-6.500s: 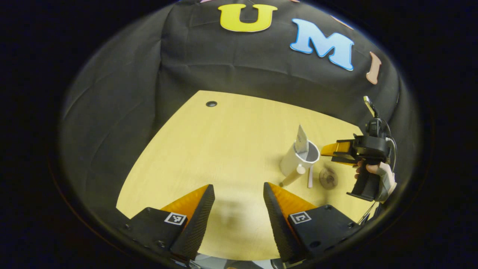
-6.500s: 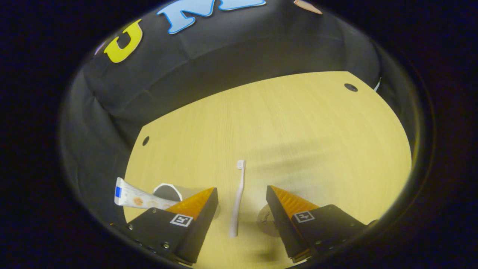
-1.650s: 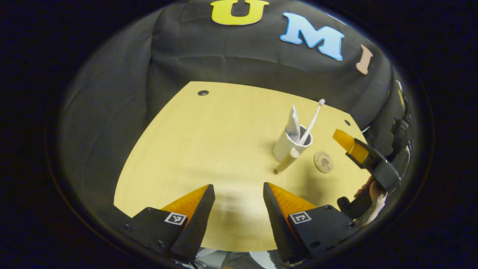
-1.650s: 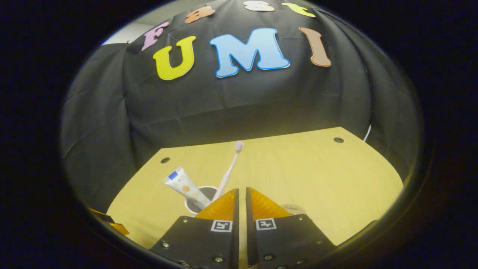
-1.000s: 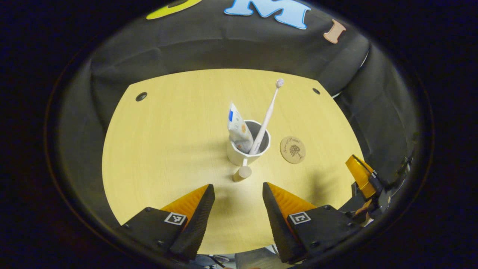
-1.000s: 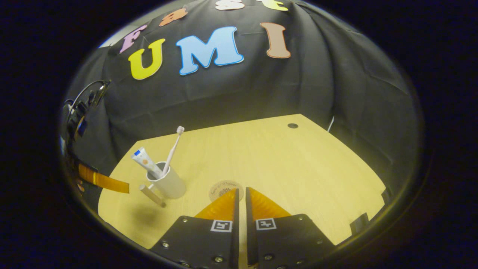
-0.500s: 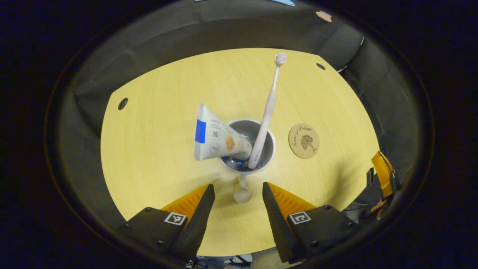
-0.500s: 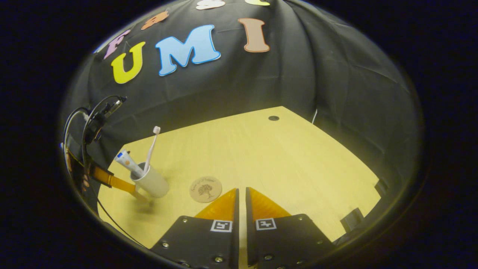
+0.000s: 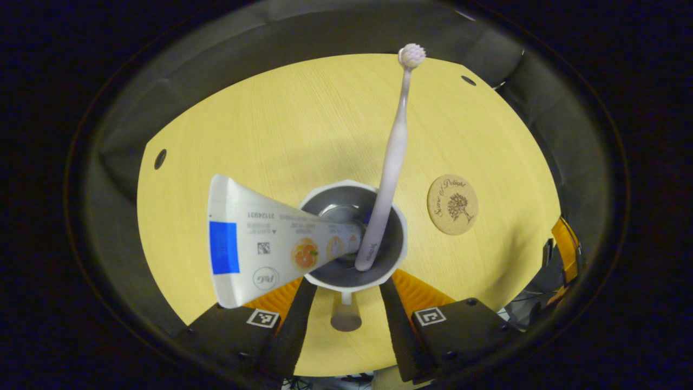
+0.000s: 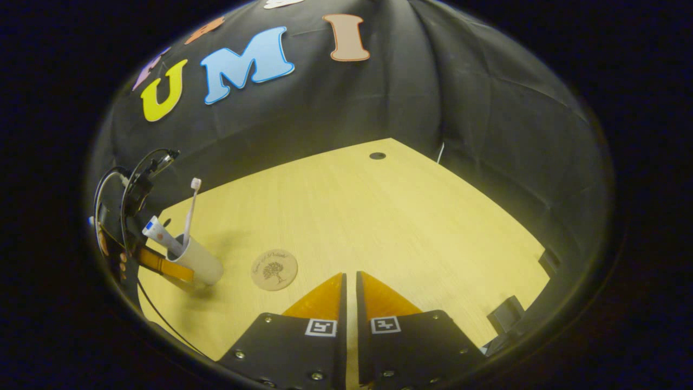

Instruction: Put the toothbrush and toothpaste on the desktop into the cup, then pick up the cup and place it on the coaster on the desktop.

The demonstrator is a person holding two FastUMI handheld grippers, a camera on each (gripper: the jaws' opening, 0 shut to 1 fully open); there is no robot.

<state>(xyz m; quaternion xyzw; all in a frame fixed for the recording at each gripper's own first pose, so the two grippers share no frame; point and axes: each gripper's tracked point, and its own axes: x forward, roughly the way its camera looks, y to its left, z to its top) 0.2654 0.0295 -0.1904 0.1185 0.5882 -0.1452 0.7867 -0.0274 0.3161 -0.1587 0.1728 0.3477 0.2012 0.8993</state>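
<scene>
between the left tool's [image 9: 344,295] spread fingers, cup's [image 9: 352,281] handle, coaster [image 9: 452,204] beside, right tool [image 10: 349,287] clenched empty

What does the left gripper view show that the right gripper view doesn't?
Left gripper view alone: the cup's grey inside seen from above, and its handle between the left claw's open fingers, apart from both. Right gripper view alone: the cup's outer wall, the cables above the left claw, and the right claw shut on nothing. Shared: the cup with the toothbrush and toothpaste in it, the coaster beside it, and the desk.
</scene>
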